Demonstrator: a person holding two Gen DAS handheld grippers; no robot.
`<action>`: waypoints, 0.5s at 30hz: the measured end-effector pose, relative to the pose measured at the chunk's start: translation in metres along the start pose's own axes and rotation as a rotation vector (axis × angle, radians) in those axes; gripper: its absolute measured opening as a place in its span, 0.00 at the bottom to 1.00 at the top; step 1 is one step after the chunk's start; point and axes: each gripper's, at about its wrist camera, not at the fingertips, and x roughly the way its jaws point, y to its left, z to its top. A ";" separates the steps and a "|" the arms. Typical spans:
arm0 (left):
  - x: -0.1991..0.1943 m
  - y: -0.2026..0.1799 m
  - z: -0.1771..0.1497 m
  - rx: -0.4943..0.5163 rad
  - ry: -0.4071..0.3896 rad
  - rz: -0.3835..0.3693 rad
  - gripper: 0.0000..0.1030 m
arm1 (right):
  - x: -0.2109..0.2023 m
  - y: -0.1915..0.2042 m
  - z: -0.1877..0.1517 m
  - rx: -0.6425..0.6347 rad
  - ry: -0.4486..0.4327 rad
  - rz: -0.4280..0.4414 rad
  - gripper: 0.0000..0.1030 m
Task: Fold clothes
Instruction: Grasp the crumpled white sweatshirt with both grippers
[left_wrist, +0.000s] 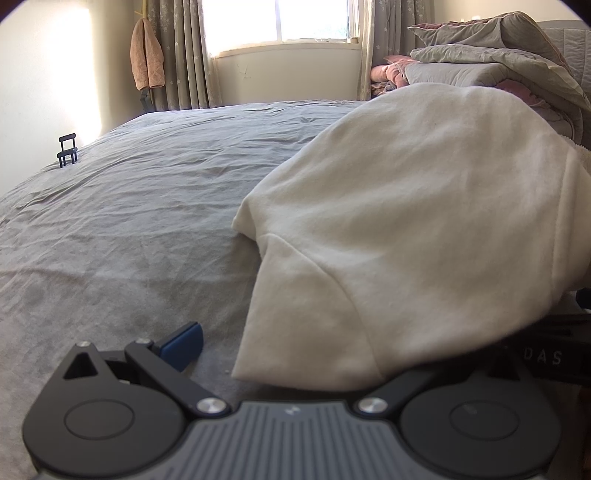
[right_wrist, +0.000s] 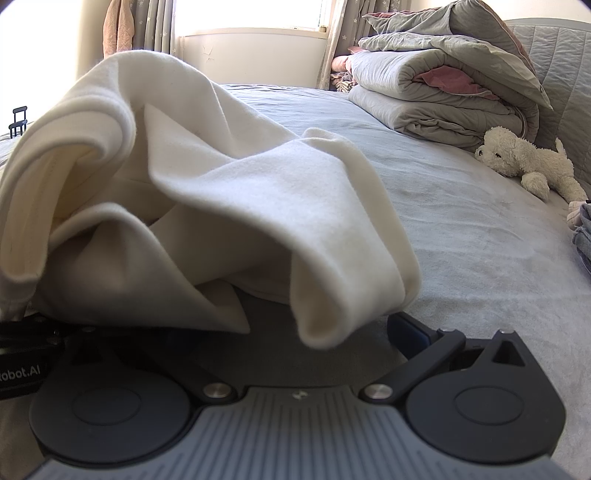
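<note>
A cream fleece garment (left_wrist: 406, 229) lies bunched on the grey bedsheet (left_wrist: 129, 221), right in front of both grippers. My left gripper (left_wrist: 295, 347) stands open wide. Its left blue pad (left_wrist: 183, 347) rests bare over the sheet, while the garment's hem drapes over and hides the right finger. In the right wrist view the same garment (right_wrist: 221, 192) is heaped with a rolled cuff hanging forward. My right gripper (right_wrist: 295, 332) is open too; its right blue pad (right_wrist: 410, 330) shows beside the cuff and its left finger is hidden under the cloth. Neither gripper's pads press on the fabric.
Folded grey and pink quilts (right_wrist: 443, 74) are stacked at the bed's head, with a white plush dog (right_wrist: 524, 162) beside them. Denim (right_wrist: 583, 236) shows at the right edge. A small black stand (left_wrist: 67, 149) sits at the far left of the bed. Window and curtains lie beyond.
</note>
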 end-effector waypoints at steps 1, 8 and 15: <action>-0.002 -0.001 0.000 0.001 0.000 0.001 1.00 | 0.001 0.001 -0.002 0.000 0.000 -0.001 1.00; -0.010 0.000 0.008 -0.012 0.044 0.034 0.99 | 0.003 0.001 0.001 0.013 0.020 0.000 1.00; -0.047 0.012 0.033 0.028 -0.072 0.034 0.99 | -0.002 -0.008 0.023 0.036 0.100 0.019 1.00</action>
